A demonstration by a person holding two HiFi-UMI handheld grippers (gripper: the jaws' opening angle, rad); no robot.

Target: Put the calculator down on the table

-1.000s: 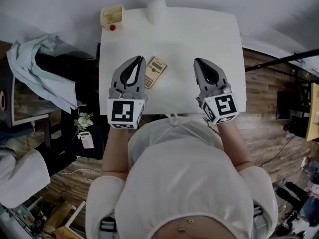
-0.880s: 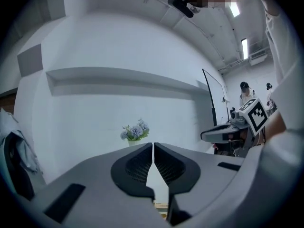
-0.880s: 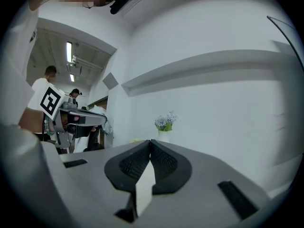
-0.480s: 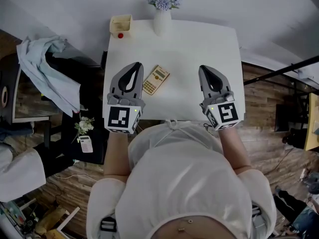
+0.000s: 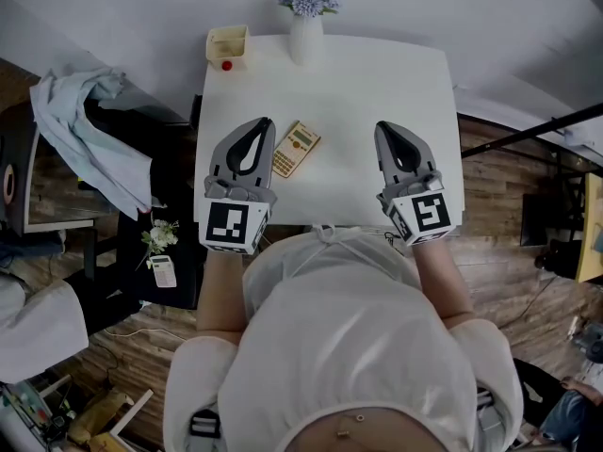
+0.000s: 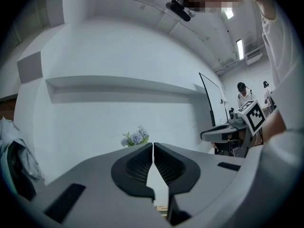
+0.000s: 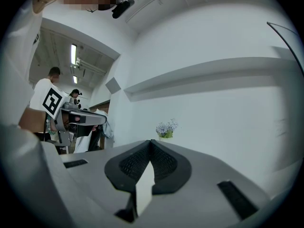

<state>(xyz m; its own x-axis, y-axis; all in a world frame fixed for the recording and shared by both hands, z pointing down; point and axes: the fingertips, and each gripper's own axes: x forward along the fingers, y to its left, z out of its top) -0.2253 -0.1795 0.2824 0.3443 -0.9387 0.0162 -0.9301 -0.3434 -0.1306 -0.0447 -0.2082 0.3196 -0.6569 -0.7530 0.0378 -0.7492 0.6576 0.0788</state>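
Observation:
The beige calculator (image 5: pixel 295 149) lies flat on the white table (image 5: pixel 377 73), slanted, with nothing touching it. My left gripper (image 5: pixel 262 121) hangs just left of it, shut and empty. In the left gripper view its jaws (image 6: pixel 153 144) meet at the tips and point level toward the white wall. My right gripper (image 5: pixel 384 126) is over the table's right half, well apart from the calculator. It is shut too, with nothing in its jaws (image 7: pixel 151 140).
A white vase of blue flowers (image 5: pixel 306 26) stands at the table's far edge. A small yellow box (image 5: pixel 227 43) and a red piece (image 5: pixel 226 65) sit at the far left corner. A chair draped with pale cloth (image 5: pixel 85 121) stands left of the table.
Both grippers have risen slightly above the table and stayed shut. The calculator lies where it was.

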